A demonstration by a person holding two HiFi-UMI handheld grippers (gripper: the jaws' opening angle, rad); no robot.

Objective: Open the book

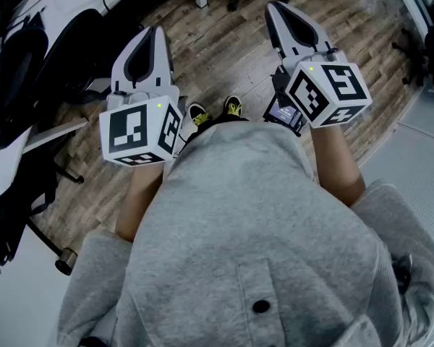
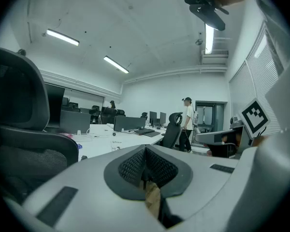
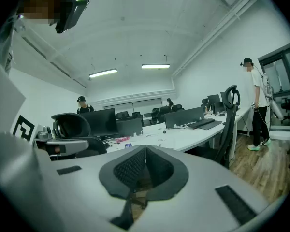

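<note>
Both grippers were held out in front of a grey top (image 1: 260, 230), above the wooden floor (image 1: 217, 56) and short of a long white desk (image 3: 183, 134). The left gripper (image 1: 156, 35) had its fingers (image 2: 133, 167) clenched together on nothing. The right gripper (image 1: 277, 11) also had its fingers (image 3: 130, 167) pressed together with nothing between them.

A black office chair (image 2: 19, 129) loomed close on the near side of the desk, and a second chair (image 3: 229, 110) stood at the desk's end. Monitors (image 3: 183, 116) and a keyboard (image 3: 203, 123) sat on the desk. A person (image 3: 256, 105) stood on the floor past the desk's end. Strip lights (image 3: 104, 73) ran along the white ceiling over the desk.

The book could not be made out in any view. The grey top hid much of the floor, with only the shoes (image 1: 233, 107) showing past it.
</note>
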